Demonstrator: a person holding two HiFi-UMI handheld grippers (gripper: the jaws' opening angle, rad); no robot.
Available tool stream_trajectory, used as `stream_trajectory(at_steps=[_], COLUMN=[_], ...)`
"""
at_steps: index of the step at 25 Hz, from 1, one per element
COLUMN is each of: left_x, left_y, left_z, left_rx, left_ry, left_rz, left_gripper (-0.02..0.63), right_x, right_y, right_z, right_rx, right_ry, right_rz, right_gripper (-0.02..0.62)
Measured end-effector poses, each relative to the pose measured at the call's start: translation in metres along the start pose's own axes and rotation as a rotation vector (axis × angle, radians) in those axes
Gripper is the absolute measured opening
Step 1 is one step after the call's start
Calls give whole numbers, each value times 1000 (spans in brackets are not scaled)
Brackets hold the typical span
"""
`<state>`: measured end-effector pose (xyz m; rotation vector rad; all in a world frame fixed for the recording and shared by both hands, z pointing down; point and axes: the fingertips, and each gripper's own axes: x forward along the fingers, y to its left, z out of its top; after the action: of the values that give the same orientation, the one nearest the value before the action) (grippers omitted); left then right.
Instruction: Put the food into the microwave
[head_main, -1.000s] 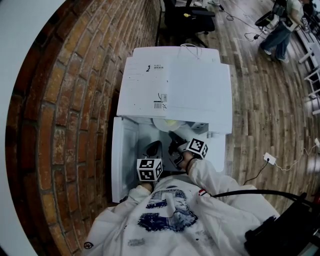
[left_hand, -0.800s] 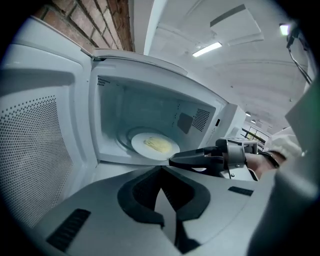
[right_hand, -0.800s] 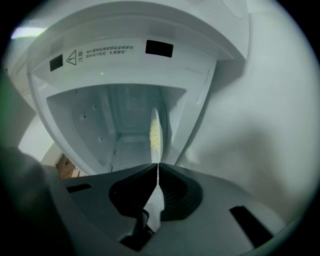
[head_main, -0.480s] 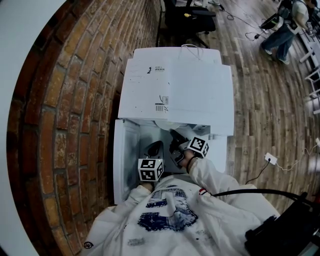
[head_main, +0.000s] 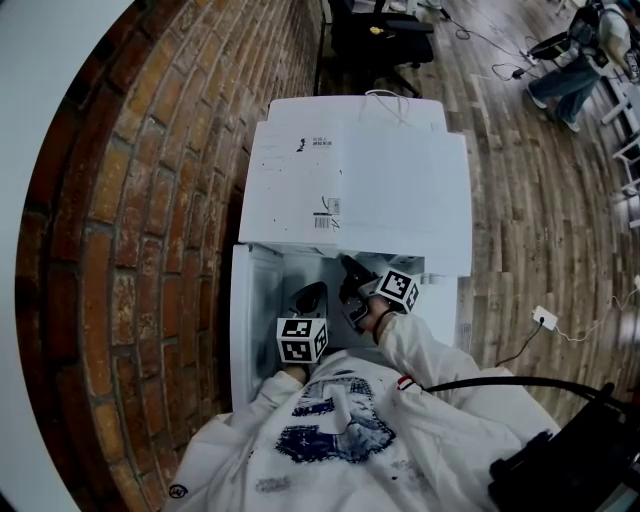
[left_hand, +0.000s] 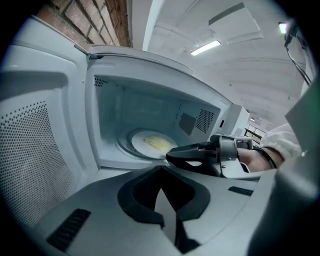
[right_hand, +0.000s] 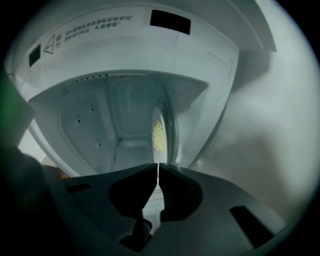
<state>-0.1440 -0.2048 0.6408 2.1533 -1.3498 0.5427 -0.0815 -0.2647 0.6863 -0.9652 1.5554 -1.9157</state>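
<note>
Hardly anything is shifting since a second ago: left tongs and right tongs are hanging closed and empty before the microwave, with the food lying straight ahead inside, the right tongs nearer.

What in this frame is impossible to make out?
Head view: the microwave top hides the cavity and plate.
Left gripper view: the food on the plate is too small and blurred to identify.
Right gripper view: plate seen edge-on; warning label print too small to read.
</note>
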Motion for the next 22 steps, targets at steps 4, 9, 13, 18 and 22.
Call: stream_trajectory(at_steps=[4,9,13,18,22], left_x=[1,2,1,-2,-3], left_y=[2,1,1,1,-2], left_z=[1,2,2,3,3], left_rx=[1,10,12,10,9], left_ry=[5,5,5,2,-4], left_rz=[1,-3,-1,5,4], left_gripper=[8,8,8,8,8], right_x=[4,8,9,5,1], right_y=[2,3,3,2,1], right_z=[4,5,5,3,-2], right_rx=[1,0,1,2,-9], right_ry=[-6,-9,-11,-6,7], right_rz=[5,9,9,6,1], right_gripper=[23,23,23,23,23])
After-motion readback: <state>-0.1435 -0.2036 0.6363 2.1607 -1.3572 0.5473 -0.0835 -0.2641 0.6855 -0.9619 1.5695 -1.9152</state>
